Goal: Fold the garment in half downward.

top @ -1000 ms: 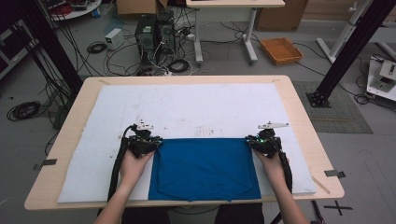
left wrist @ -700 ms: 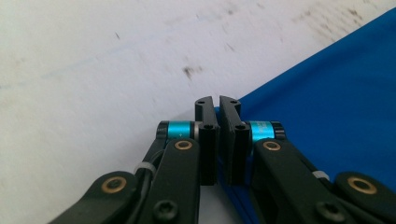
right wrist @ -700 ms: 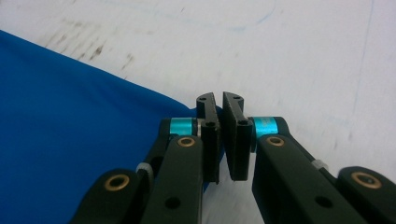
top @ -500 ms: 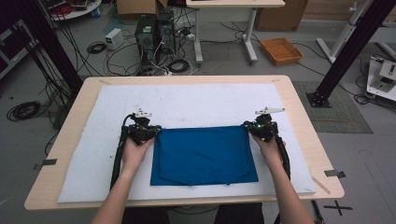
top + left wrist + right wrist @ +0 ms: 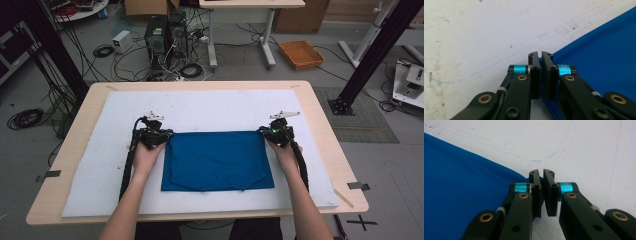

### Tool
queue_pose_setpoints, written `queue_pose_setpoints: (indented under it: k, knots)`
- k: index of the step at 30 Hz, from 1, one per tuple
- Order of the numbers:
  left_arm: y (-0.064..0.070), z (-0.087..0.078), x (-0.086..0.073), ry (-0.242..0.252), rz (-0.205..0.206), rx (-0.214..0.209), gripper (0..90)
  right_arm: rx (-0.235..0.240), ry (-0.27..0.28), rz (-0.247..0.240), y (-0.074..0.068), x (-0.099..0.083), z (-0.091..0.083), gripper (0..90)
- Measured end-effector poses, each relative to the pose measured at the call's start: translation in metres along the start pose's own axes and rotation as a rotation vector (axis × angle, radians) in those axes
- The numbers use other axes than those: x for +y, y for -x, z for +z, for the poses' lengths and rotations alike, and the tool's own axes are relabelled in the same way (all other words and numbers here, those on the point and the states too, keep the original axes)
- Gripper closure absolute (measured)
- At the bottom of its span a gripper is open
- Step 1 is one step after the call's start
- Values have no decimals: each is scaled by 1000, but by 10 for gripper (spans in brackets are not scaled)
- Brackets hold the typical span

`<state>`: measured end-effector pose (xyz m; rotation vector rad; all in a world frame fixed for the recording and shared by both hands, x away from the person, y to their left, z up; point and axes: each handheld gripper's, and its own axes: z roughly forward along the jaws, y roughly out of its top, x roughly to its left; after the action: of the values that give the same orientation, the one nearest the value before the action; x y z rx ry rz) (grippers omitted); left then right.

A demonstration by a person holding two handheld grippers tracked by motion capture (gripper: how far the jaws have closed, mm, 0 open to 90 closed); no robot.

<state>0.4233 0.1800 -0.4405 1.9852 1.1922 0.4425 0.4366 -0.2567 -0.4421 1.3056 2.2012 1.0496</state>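
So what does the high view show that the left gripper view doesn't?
High view alone: the whole blue cloth spread flat on the white mat, both forearms, the right hand-held gripper at the cloth's far right corner, and floor clutter beyond the table.
Left gripper view alone: the left hand-held gripper with jaws pinched on the cloth's corner, and faint blue pen lines on the mat.
Both share: blue cloth, white mat, left hand-held gripper.
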Motion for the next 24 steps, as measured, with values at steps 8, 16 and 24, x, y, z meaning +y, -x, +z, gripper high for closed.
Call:
queue_pose_setpoints:
  k: [8, 16, 24]
  knots:
    - [-1, -3, 1, 7, 3, 35, 713, -12, -4, 5, 0, 0, -1, 750]
    - [-1, -45, 0, 80, 8, 15, 425, 10, 84, 63, 0, 1, -33, 501]
    - [13, -100, -26, 193, 59, -42, 376, 71, 186, 73, -8, -13, -86, 422]
